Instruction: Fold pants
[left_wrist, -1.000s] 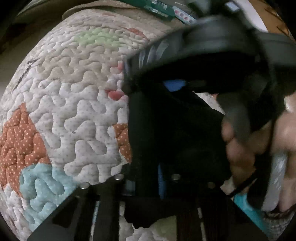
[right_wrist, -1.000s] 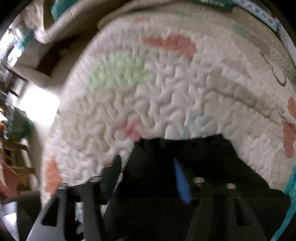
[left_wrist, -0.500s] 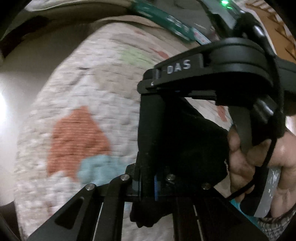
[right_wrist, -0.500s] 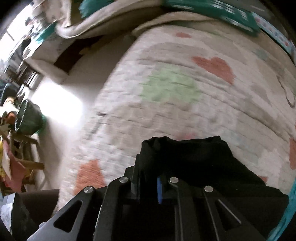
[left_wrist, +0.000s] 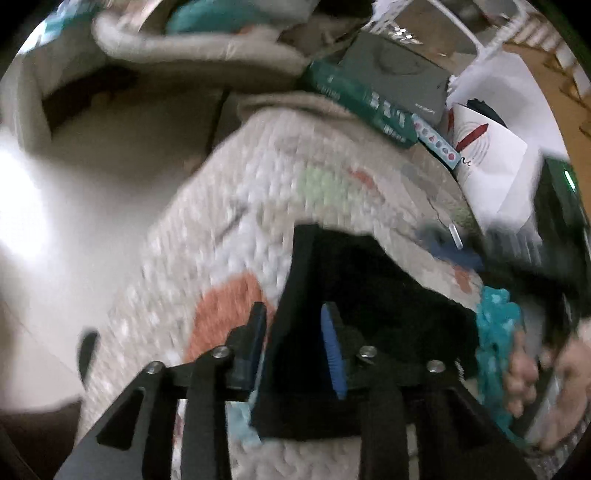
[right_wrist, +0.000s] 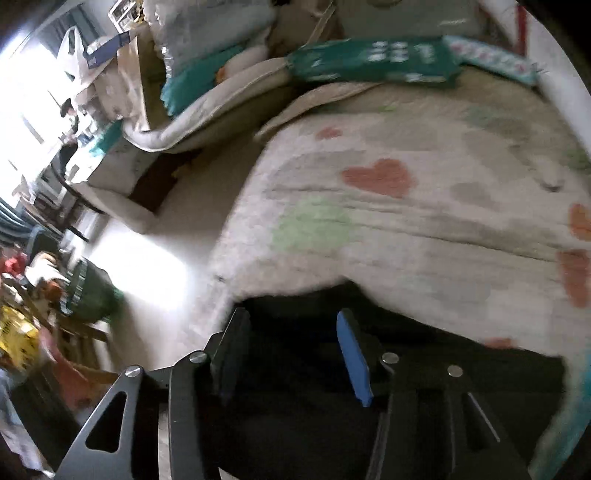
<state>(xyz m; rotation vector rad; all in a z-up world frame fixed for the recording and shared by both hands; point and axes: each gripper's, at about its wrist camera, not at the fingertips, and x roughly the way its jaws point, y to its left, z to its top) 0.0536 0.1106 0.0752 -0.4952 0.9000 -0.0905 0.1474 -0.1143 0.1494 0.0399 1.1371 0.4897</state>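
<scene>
you have one pair of black pants (left_wrist: 373, 295) in front of you, lying on one quilted blanket (left_wrist: 229, 236) patterned with coral, green and blue patches; in the right wrist view the same dark cloth (right_wrist: 314, 387) fills the lower frame over the quilt (right_wrist: 424, 229), which shows one clear coral heart and a few other coral patches toward its right edge.

your left gripper (left_wrist: 293, 339) has its two blue-padded fingers (left_wrist: 332, 354) parted, a folded edge of the pants standing between them; you are not pinching it, the pads sit apart from the cloth on the left side; your right gripper (right_wrist: 291, 354) also stands open, two fingers spread wide over the black fabric, one blue pad (right_wrist: 354, 362) plainly visible, the other finger dark.

in the left wrist view your right hand (left_wrist: 535, 369) shows at the right edge, blurred, beside a teal fringe of the blanket.

beyond the quilt lies one long green box (right_wrist: 373, 62) with white lettering; the letters are too smeared by motion to read; beside it one narrow strip with coloured dots (left_wrist: 437, 142); one white paper bag (left_wrist: 491, 155) with a red and dark logo, its script unreadable; one grey flat case (left_wrist: 402, 77) with small print you cannot make out.
</scene>
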